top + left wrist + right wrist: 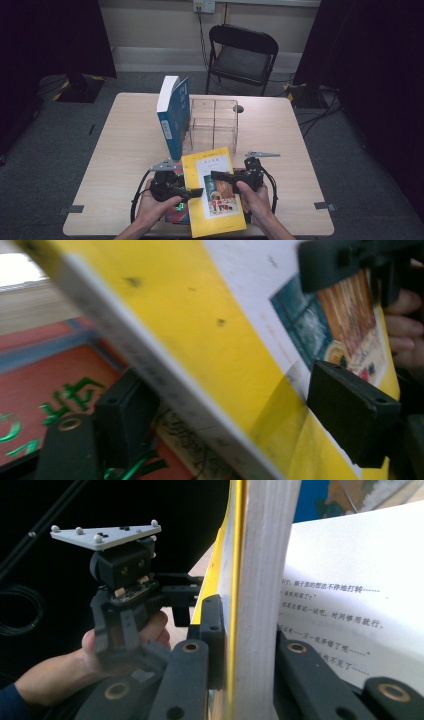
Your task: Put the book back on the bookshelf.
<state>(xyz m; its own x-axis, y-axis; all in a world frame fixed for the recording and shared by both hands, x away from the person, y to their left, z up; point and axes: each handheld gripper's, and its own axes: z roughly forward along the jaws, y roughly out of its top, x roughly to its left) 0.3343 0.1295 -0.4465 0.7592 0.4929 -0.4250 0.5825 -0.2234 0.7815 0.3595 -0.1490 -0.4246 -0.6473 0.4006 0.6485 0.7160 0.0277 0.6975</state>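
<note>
A yellow book (220, 210) with a picture on its white cover panel is held tilted above the table's near edge. My left gripper (192, 192) is shut on its spine side. In the left gripper view, one pad (350, 420) lies on the yellow cover (200, 330) and the other sits beneath the spine. My right gripper (216, 176) comes in from the right, shut on the book's front cover and a thick block of pages (260, 580). A printed page (345, 610) lies open beyond them.
A red book (45, 385) with green lettering lies on the table under the yellow one. A blue book (173, 117) stands upright mid-table beside a clear acrylic divider box (214, 122). A black folding chair (242, 55) stands behind the table (125, 150).
</note>
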